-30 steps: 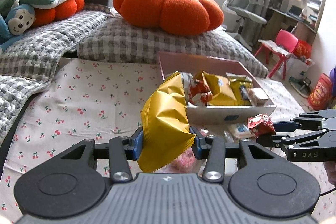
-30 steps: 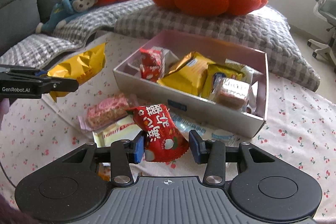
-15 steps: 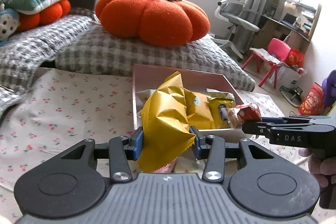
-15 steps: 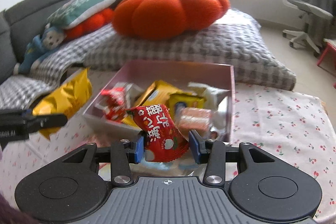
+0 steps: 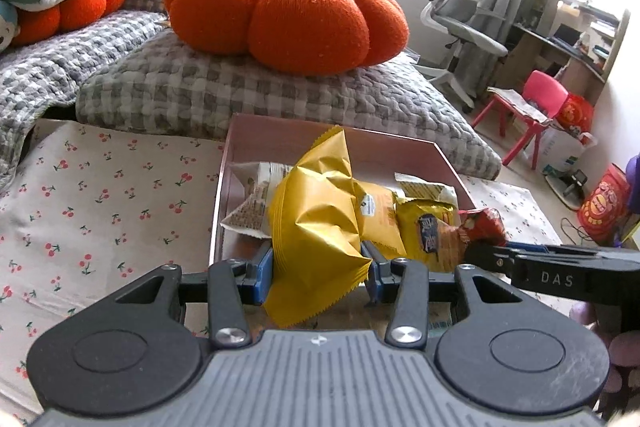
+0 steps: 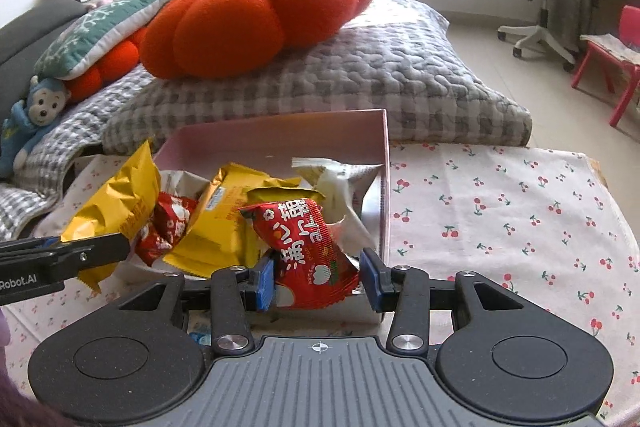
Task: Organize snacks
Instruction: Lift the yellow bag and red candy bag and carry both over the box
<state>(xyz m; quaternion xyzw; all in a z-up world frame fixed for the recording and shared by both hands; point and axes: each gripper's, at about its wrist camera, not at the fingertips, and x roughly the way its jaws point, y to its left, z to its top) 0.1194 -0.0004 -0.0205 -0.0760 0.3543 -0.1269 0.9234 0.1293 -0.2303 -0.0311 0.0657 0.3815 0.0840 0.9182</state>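
Left wrist view: the left hand-held gripper (image 5: 320, 261) is clamped on a yellow snack bag (image 5: 316, 223), its blue pads pressing both sides of the crinkled foil, and the bag stands upright between them with its serrated lower edge hanging below the fingers. Just beyond it lies the pink box (image 5: 256, 135), open-topped, on a cherry-print cloth (image 5: 100, 195). Inside the box rest a pale printed packet (image 5: 256, 203) at the left, a yellow packet (image 5: 378, 219) in the middle and a darker yellow one (image 5: 430, 231) at the right. The right hand-held gripper (image 5: 486, 247) reaches in from the right edge, gripping a red packet (image 5: 482, 223) over the box's right near corner. Behind the box sit a grey checked cushion (image 5: 240, 87) and an orange pumpkin pillow (image 5: 284, 11).

Right wrist view: the right hand-held gripper (image 6: 318, 281) pinches the red packet (image 6: 306, 247), white characters showing on its face; the left pad presses on it, while the right pad sits at its crumpled edge. The packet is held above the near right corner of the pink box (image 6: 386, 187). The box holds yellow packets (image 6: 224, 223), a small red packet (image 6: 168, 227) and a white wrapper (image 6: 340, 179). At the left, the left hand-held gripper (image 6: 116, 245) carries the yellow snack bag (image 6: 116, 203) beside the box's left wall. A blue monkey toy (image 6: 28, 123) lies on the grey bedding at far left.
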